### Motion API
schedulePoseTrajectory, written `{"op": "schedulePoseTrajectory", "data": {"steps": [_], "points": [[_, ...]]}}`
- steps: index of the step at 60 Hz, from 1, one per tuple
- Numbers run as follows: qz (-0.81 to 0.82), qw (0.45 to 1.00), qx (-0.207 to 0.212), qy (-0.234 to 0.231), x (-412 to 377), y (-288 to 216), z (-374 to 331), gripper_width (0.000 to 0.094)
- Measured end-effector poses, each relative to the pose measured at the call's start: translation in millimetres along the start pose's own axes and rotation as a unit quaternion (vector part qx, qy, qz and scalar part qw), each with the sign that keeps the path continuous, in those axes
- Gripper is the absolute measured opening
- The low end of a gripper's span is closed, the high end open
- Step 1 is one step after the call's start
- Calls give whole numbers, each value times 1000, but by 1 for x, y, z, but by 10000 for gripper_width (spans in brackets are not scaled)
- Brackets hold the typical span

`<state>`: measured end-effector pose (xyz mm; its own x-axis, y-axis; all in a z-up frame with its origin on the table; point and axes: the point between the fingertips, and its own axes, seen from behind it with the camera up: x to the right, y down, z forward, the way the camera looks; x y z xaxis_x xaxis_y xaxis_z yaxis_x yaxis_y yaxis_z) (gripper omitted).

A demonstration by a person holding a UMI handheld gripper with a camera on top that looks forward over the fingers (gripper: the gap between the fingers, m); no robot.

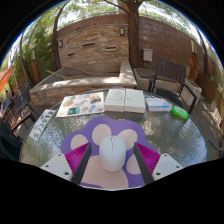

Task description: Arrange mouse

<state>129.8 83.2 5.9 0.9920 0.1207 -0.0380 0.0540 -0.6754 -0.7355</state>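
A white computer mouse [112,152] lies on a purple mouse pad [99,127] with a beige paw print, on a round glass table [60,135]. My gripper [112,156] is open around the mouse, which stands between the two fingers with a small gap on each side. The left magenta pad [77,160] and the right magenta pad [147,158] flank it. The mouse rests on the mouse pad, its front end pointing away from me.
Beyond the mouse pad lie an open magazine [82,103], a white book [124,99], a light booklet [158,103] and a green object [179,113]. A long pale strip [42,123] lies at the left. Dark chairs [170,78] surround the table; a stone bench and brick wall stand behind.
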Motion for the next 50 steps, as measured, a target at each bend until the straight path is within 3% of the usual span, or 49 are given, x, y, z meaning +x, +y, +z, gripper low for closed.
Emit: {"op": "schedulePoseTrajectory", "data": {"steps": [16,31,50], "points": [[-17,998,45,35,-16,-19,-139,848],[-17,995,65,76,-40,21,-275,855],[-15,993,69,92,-58,61,-351,854]]}}
